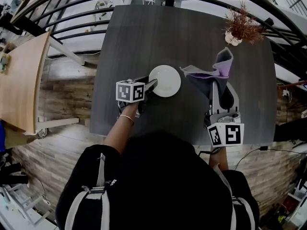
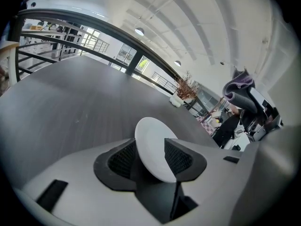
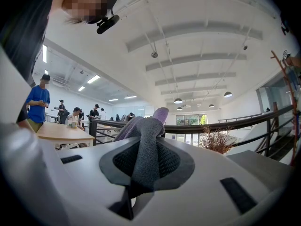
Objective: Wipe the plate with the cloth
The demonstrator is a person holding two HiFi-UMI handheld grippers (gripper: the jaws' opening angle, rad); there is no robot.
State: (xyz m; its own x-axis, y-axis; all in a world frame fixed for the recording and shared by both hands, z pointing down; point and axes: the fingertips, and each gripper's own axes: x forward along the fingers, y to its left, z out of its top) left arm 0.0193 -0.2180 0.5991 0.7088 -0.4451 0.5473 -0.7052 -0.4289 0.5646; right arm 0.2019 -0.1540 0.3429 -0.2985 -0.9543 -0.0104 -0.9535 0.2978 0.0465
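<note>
Left gripper [image 1: 153,84]: jaws apart, plate [image 1: 165,80] rim between. Right gripper [image 1: 221,89]: clamped on cloth [image 1: 221,63]. We pinch rim before wiping.

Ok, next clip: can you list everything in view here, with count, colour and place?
table: one, dark grey, centre of the head view
plate: one, white, middle of the table
cloth: one, grey and purple, right of the plate, held up
dried plant: one, reddish-brown in a white pot, far right corner of the table
wooden table: one, light, left of the dark one
railing: one, black, beyond the table
person: one, black top, bottom edge
left gripper: one, jaws apart, plate rim between them
right gripper: one, shut on the cloth
</note>
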